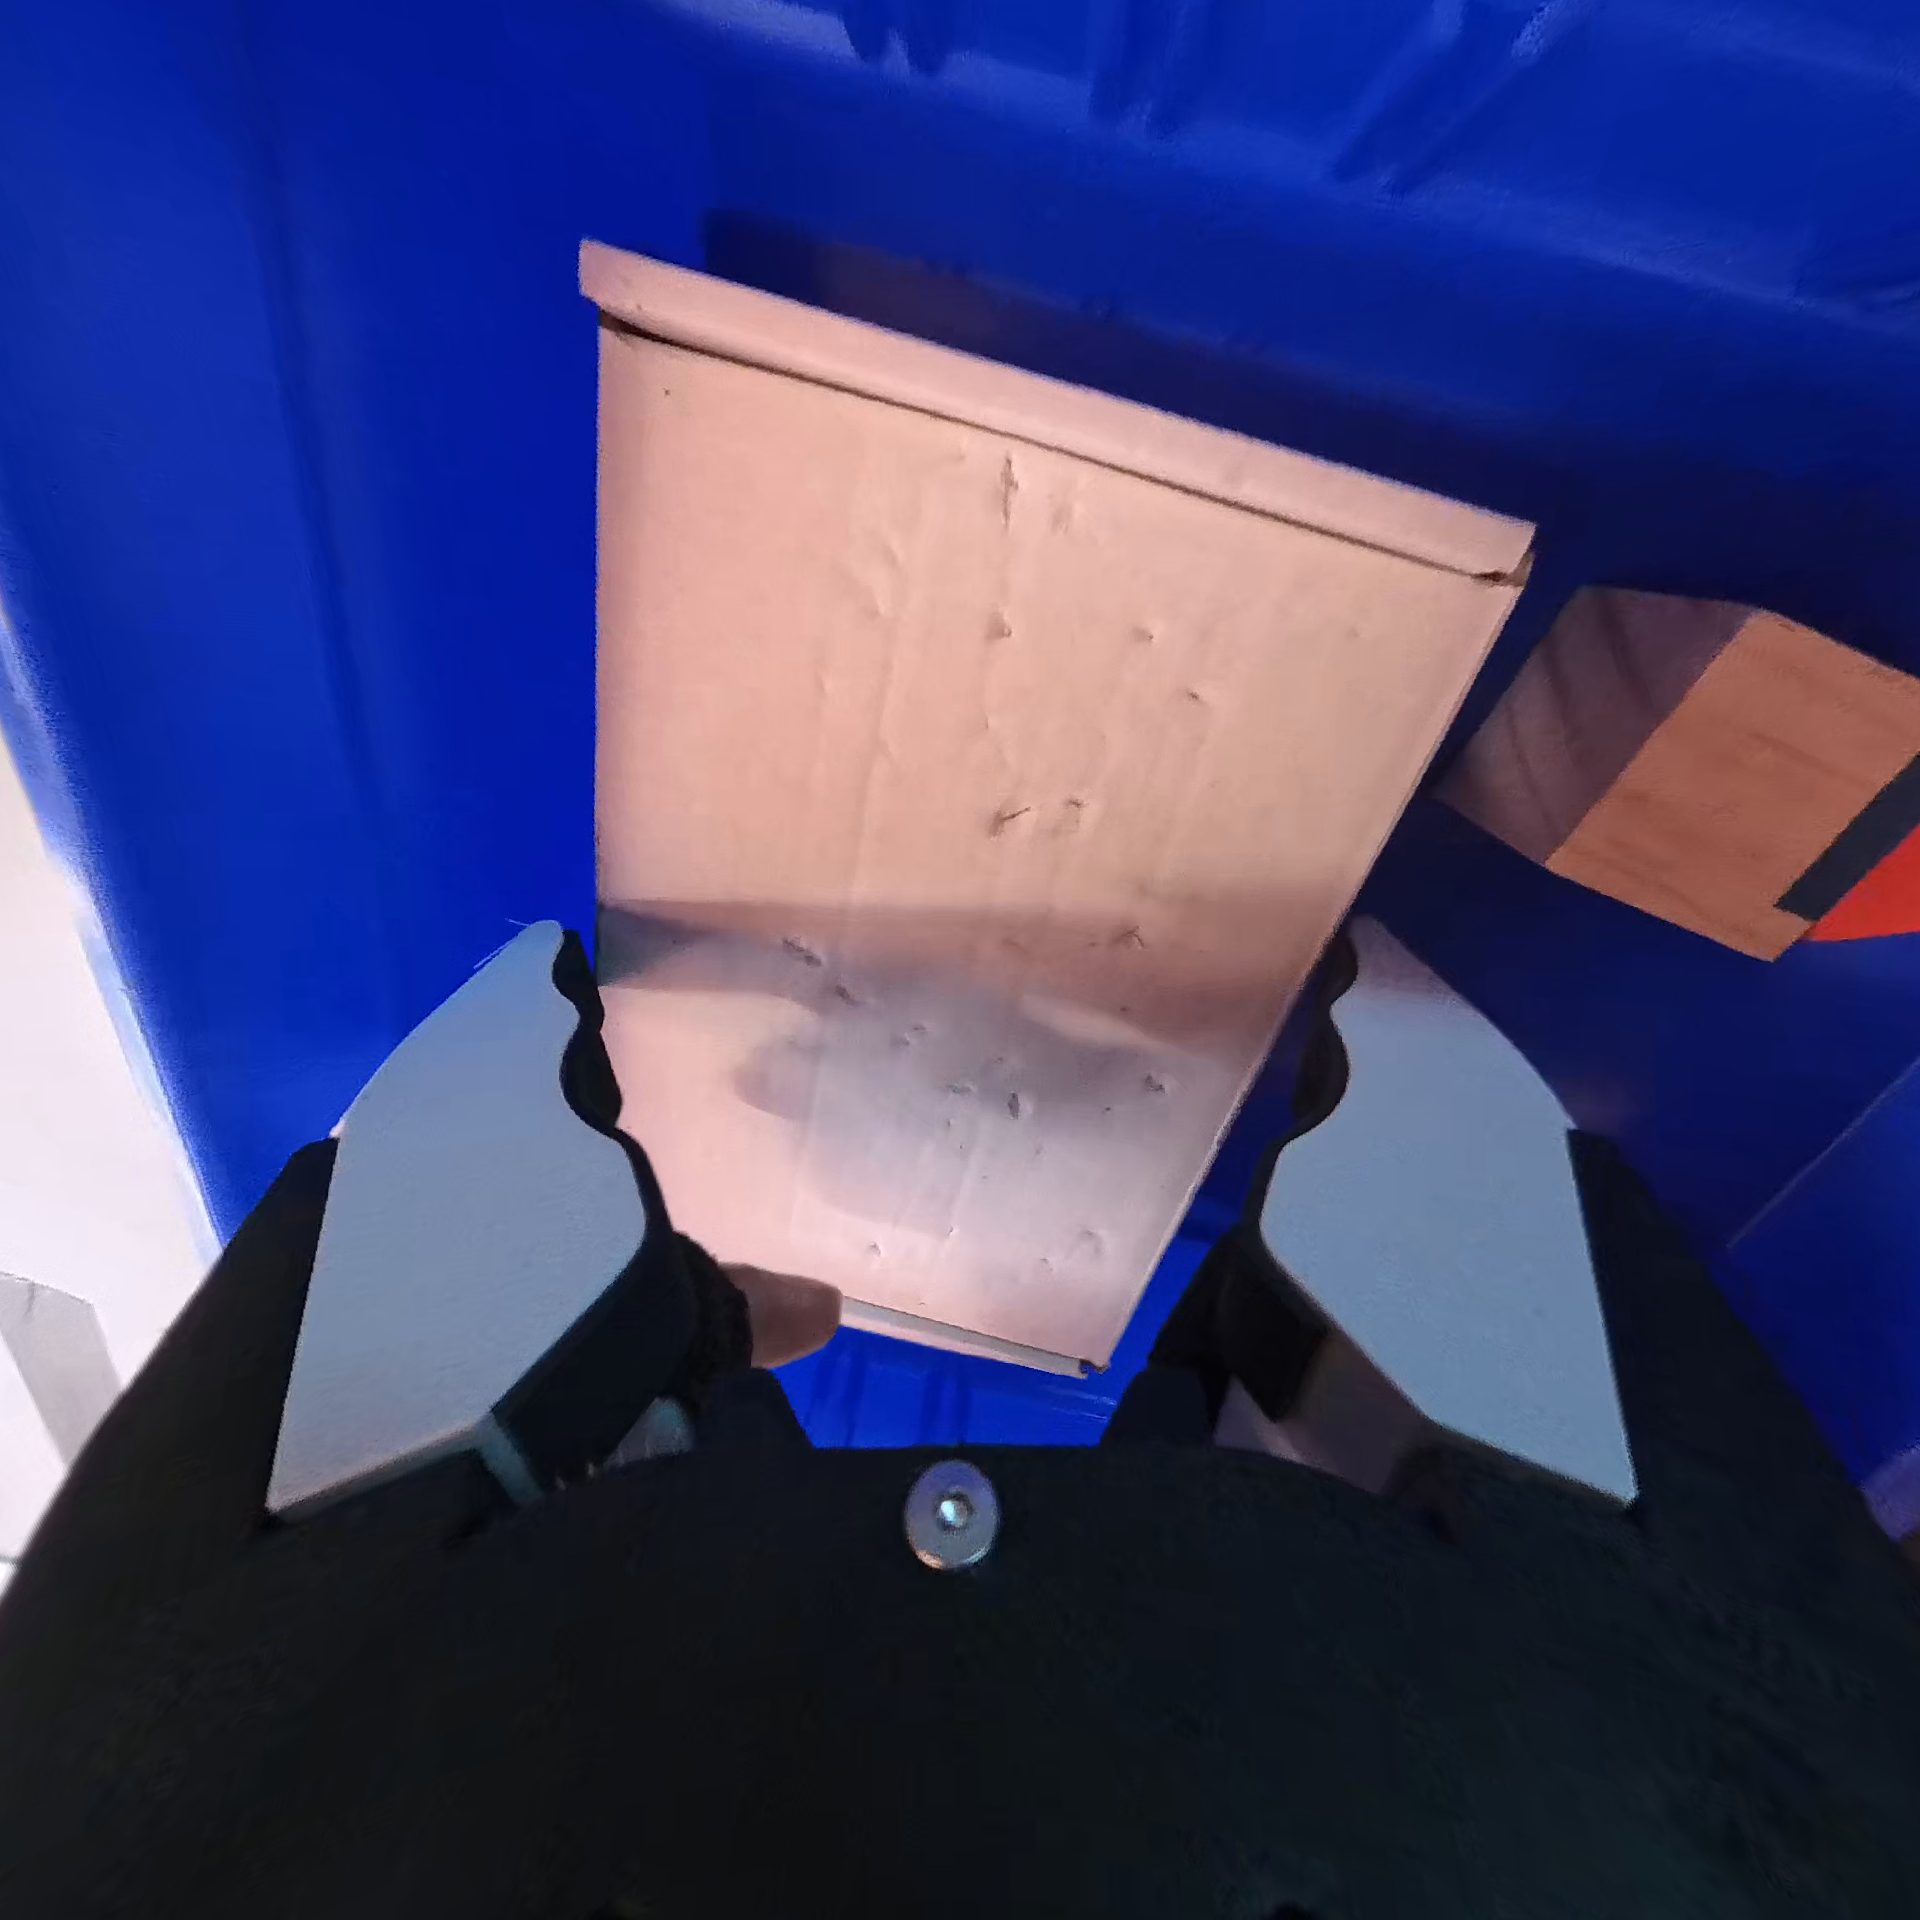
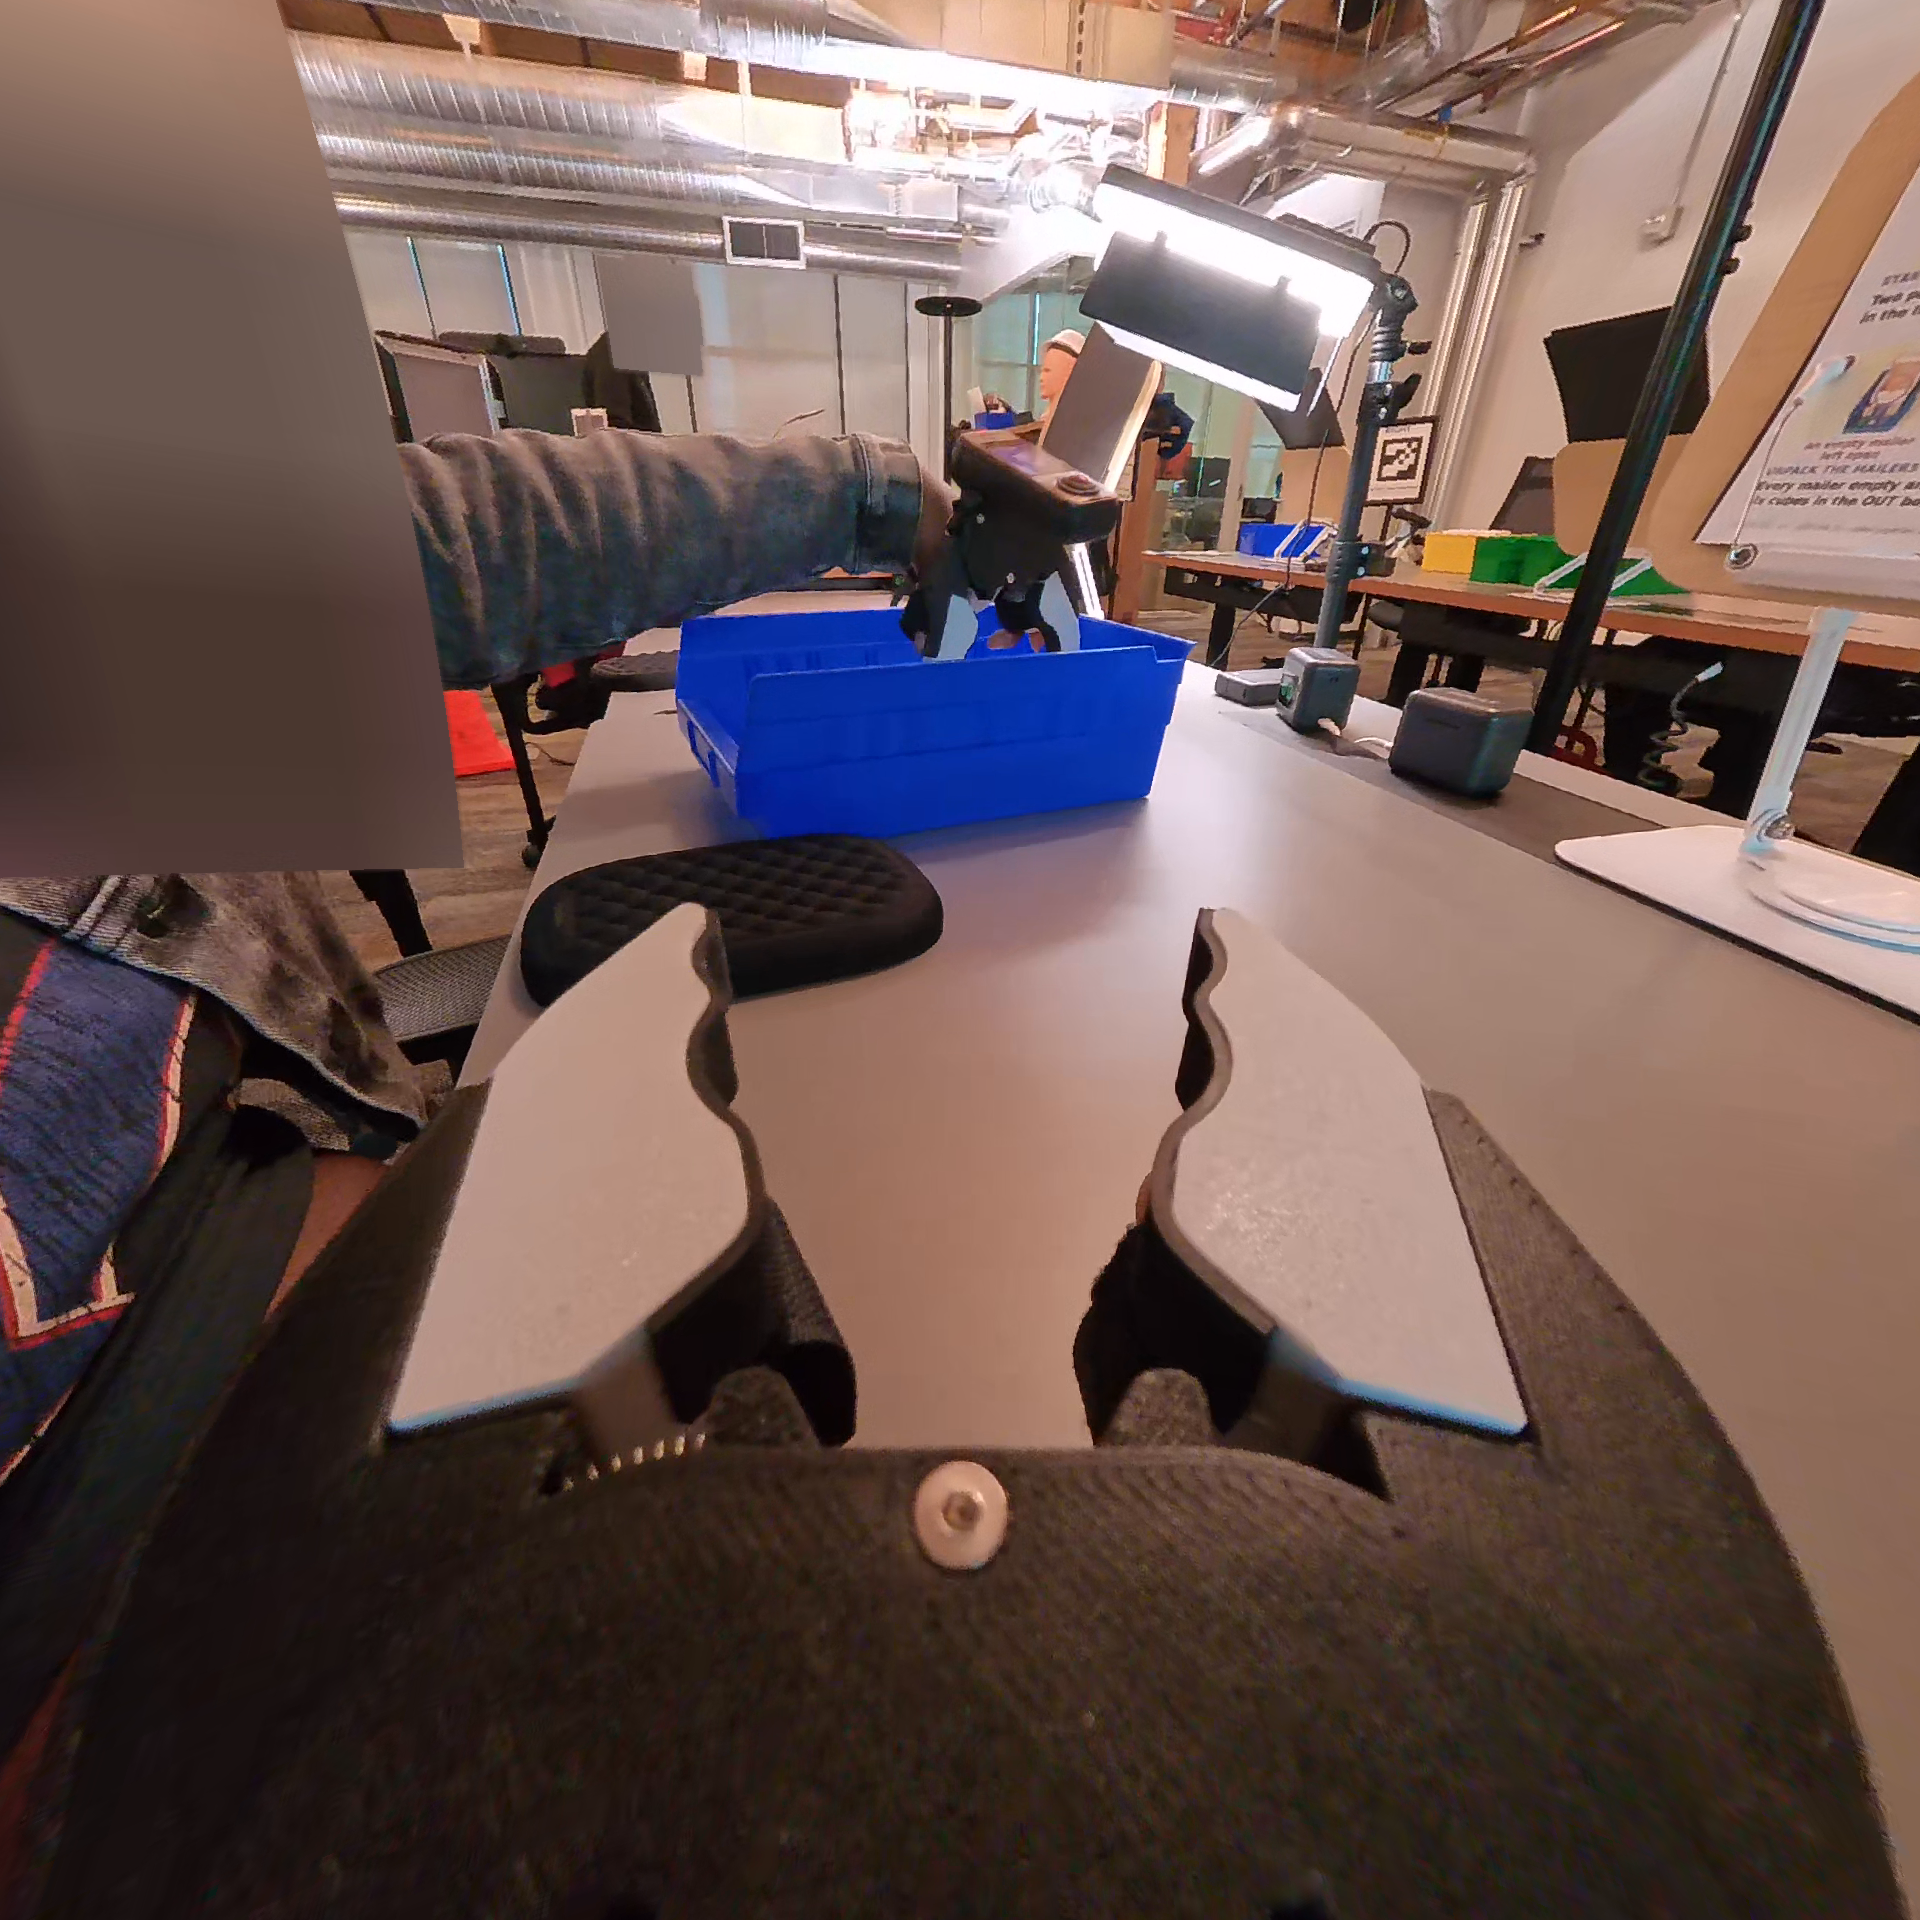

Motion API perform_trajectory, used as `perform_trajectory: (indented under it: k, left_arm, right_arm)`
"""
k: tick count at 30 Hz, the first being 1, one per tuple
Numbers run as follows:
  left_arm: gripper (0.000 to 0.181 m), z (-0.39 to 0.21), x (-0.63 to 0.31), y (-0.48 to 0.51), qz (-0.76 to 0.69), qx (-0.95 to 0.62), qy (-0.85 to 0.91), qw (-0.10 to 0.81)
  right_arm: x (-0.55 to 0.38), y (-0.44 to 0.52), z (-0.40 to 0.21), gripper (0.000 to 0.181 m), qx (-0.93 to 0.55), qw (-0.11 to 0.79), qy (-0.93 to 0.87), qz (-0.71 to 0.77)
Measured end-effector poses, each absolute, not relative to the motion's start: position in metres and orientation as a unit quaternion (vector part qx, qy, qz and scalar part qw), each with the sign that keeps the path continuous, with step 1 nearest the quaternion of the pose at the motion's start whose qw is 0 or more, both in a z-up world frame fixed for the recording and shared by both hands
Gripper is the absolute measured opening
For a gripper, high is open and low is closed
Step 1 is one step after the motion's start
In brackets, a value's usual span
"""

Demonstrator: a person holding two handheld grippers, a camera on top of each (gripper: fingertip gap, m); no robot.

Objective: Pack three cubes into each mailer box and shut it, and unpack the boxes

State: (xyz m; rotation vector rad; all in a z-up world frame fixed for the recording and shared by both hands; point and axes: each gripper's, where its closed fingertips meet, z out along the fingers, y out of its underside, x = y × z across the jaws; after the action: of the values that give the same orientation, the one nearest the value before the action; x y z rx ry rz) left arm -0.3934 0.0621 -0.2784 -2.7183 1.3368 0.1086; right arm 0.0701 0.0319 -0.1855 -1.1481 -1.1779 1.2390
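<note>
In the left wrist view a closed white mailer box point(image 1: 987, 790) sits between my left gripper's point(image 1: 951, 951) fingers, inside the blue bin point(image 1: 312, 520). Both fingers press the box's long sides, and its near end hangs above the bin floor. A wooden cube point(image 1: 1704, 790) with red and dark marks lies to the box's right. In the right wrist view my right gripper point(image 2: 956, 935) is open and empty, low over the grey table point(image 2: 1299, 935). The left gripper point(image 2: 987, 613) shows there too, dipped into the blue bin point(image 2: 935, 738).
A black ribbed pad point(image 2: 738, 914) lies on the table between my right gripper and the bin. Two small grey devices point(image 2: 1455, 738) and a white stand base point(image 2: 1766, 883) sit at the right edge. A person's denim sleeve point(image 2: 644, 520) reaches over from the left.
</note>
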Motion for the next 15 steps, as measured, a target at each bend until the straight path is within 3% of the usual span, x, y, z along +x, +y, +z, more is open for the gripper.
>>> perform_trajectory:
  k: [1, 8, 15]
  left_arm:
    - [0.127, -0.278, -0.394, 0.062, 0.038, -0.893, 0.445, 0.054]
    - [0.125, -0.265, -0.395, 0.059, 0.07, -0.887, 0.454, 0.056]
    - [0.125, -0.202, -0.392, 0.061, 0.159, -0.878, 0.443, 0.09]
  right_arm:
    - [0.07, 0.032, -0.186, 0.085, -0.478, 0.515, -0.49, 0.516]
    - [0.07, 0.034, -0.186, 0.083, -0.482, 0.515, -0.486, 0.516]
    - [0.069, 0.034, -0.186, 0.082, -0.483, 0.516, -0.487, 0.514]
